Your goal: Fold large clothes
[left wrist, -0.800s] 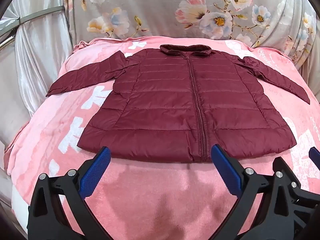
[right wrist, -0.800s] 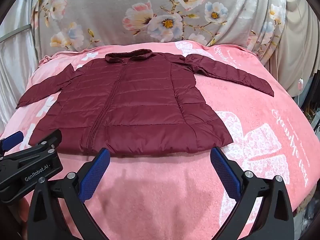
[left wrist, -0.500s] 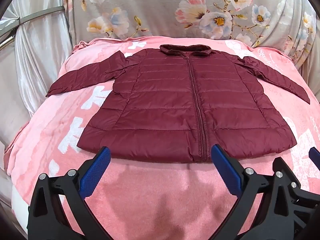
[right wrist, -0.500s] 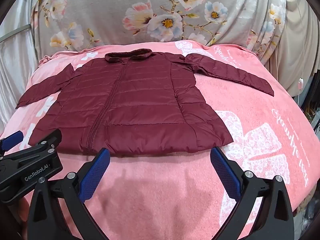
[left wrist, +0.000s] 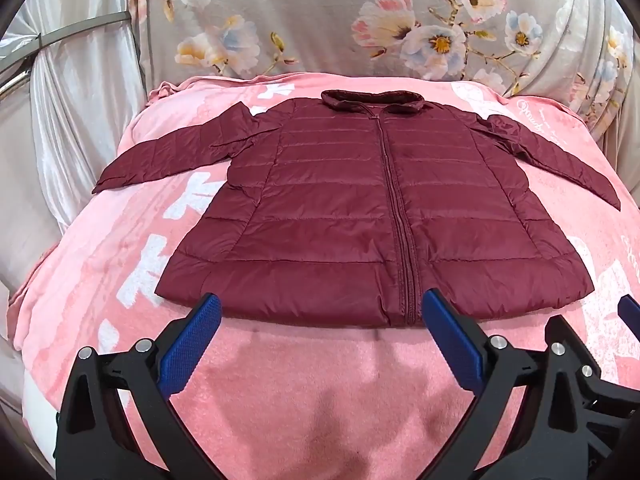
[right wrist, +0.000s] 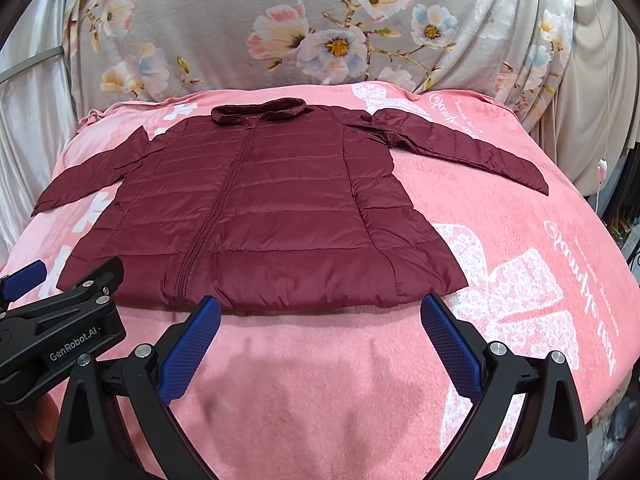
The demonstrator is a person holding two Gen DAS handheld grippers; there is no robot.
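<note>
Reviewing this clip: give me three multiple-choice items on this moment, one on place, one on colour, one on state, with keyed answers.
1. Where does the jacket lie?
A. flat on the pink blanket
B. hung on a rail
C. in a basket

2. What colour is the jacket?
A. navy
B. maroon
C. white

3. How is the left gripper?
A. shut on a sleeve
B. shut on the hem
C. open, holding nothing

Answers: 1 A, it is spread out, sleeves apart. 2 B, dark red throughout. 3 C, blue pads stand wide apart, short of the hem.

Bare pink blanket [left wrist: 320,400] lies open before the jacket [left wrist: 340,220]; a floral cloth [left wrist: 320,20] walls the far side.
</note>
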